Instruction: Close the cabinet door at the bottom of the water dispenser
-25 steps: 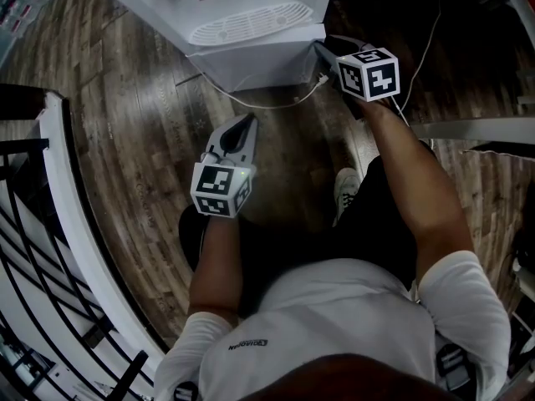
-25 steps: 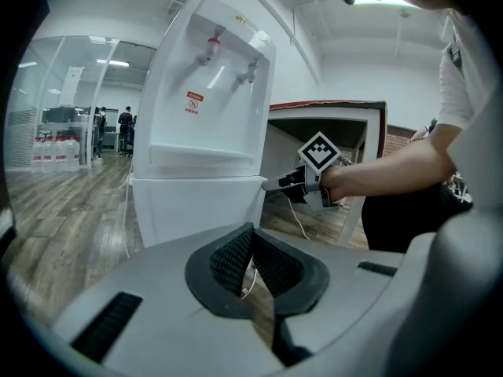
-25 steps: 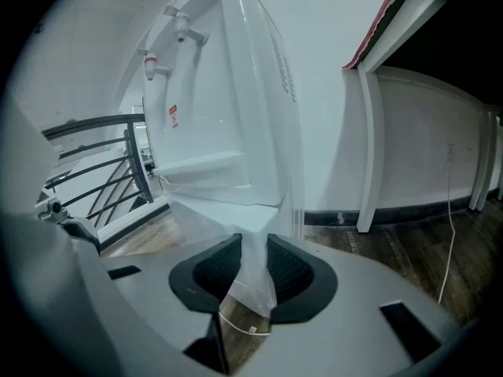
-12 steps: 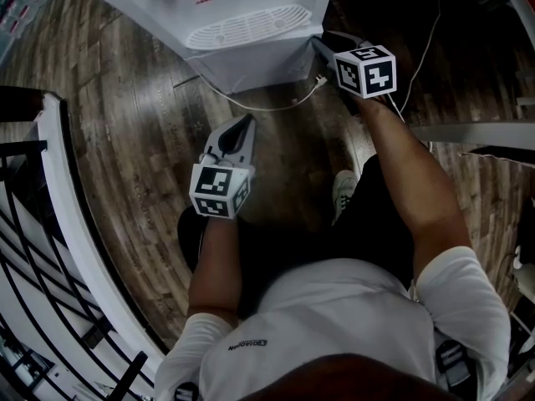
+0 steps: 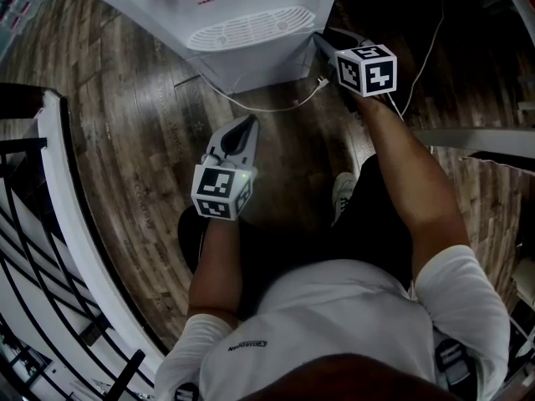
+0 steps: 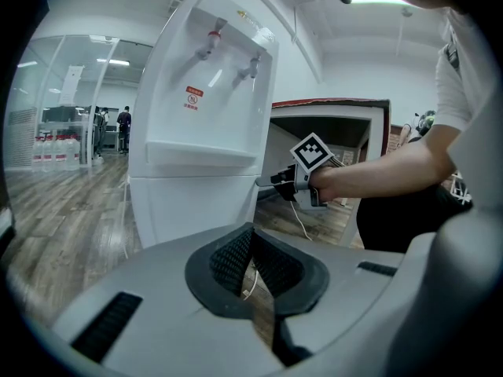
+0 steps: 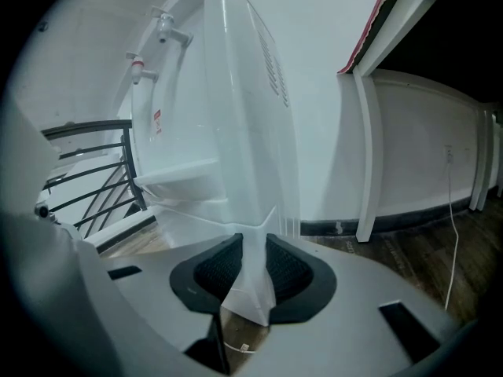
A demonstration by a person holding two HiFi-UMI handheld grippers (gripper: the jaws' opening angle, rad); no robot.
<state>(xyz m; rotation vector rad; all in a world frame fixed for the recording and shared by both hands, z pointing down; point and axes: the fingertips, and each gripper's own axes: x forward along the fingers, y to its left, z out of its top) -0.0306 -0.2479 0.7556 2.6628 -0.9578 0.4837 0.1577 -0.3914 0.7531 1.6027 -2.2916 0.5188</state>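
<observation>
The white water dispenser [image 5: 251, 7] stands at the top of the head view, with its bottom cabinet door [image 6: 196, 210] nearly flush with the body. My right gripper [image 5: 321, 47] is at the dispenser's lower right corner. Its jaws have just been closing, and the door's white edge [image 7: 255, 289] sits between the pads [image 7: 287, 269], touching both. In the left gripper view the right gripper [image 6: 271, 183] shows against that same edge. My left gripper [image 5: 247, 124] hangs over the floor in front of the dispenser, well short of it, shut with nothing in it.
A white cable [image 5: 276, 103] lies on the wood floor below the dispenser. A black railing with a white curb [image 5: 50, 224] runs along the left. The person's shoe [image 5: 344, 186] is behind the right gripper. A white ledge [image 5: 476, 128] sticks in from the right.
</observation>
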